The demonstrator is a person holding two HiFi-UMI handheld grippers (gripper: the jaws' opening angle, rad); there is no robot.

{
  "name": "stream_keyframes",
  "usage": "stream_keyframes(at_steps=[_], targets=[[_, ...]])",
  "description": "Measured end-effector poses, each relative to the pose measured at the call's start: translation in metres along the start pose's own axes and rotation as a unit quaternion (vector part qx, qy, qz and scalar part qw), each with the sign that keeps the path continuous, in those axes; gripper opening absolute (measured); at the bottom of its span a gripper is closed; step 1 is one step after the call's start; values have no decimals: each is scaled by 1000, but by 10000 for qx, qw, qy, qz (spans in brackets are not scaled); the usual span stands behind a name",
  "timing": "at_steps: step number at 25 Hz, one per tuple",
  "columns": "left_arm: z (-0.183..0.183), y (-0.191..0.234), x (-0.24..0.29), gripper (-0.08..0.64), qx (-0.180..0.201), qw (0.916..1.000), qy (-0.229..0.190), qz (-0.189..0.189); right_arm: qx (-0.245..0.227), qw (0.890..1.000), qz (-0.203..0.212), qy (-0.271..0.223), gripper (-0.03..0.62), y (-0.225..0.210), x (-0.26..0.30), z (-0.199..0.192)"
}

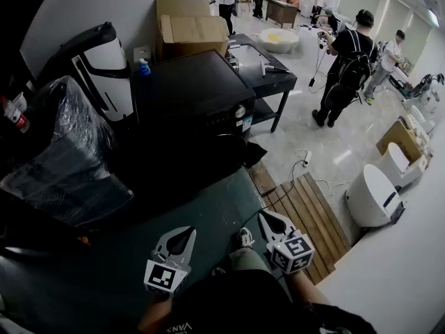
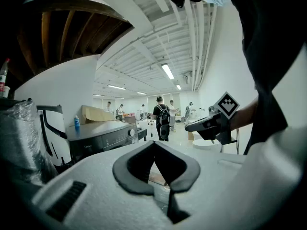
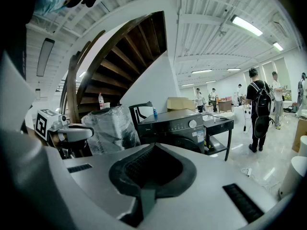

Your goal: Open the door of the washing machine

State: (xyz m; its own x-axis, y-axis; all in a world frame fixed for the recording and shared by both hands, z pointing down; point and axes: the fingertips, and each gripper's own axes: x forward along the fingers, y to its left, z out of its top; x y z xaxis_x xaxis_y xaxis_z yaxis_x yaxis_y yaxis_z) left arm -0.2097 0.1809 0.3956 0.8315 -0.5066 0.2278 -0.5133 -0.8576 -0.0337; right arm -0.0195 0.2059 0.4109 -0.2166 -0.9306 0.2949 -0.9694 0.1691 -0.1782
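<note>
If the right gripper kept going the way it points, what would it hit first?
Most likely the front of the black washing machine; nothing shows between it and the right gripper, though depth is unclear.

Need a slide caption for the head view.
Left gripper and right gripper, shut and empty, face the black washing machine.

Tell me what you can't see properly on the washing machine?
Head view: the washing machine front is too dark and steeply angled to make out.
Right gripper view: the right gripper body covers most of the door.
Left gripper view: the control panel print is too small.
</note>
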Motion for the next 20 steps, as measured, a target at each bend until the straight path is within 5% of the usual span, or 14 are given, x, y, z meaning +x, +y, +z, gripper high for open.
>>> stream_keyframes(at_steps=[10,18,20], targets=[[-9,2,-2,17,-107,9998,67,150,-83,9996,204,-194,9,4,2,9],[-4,8,45,29,-76,9995,169,252,-293,9992,258,-73,147,-46,30,13],[-2,13,68,164,-116,9993,147,334,-344,9988,341,-8,159,-62,39,17]])
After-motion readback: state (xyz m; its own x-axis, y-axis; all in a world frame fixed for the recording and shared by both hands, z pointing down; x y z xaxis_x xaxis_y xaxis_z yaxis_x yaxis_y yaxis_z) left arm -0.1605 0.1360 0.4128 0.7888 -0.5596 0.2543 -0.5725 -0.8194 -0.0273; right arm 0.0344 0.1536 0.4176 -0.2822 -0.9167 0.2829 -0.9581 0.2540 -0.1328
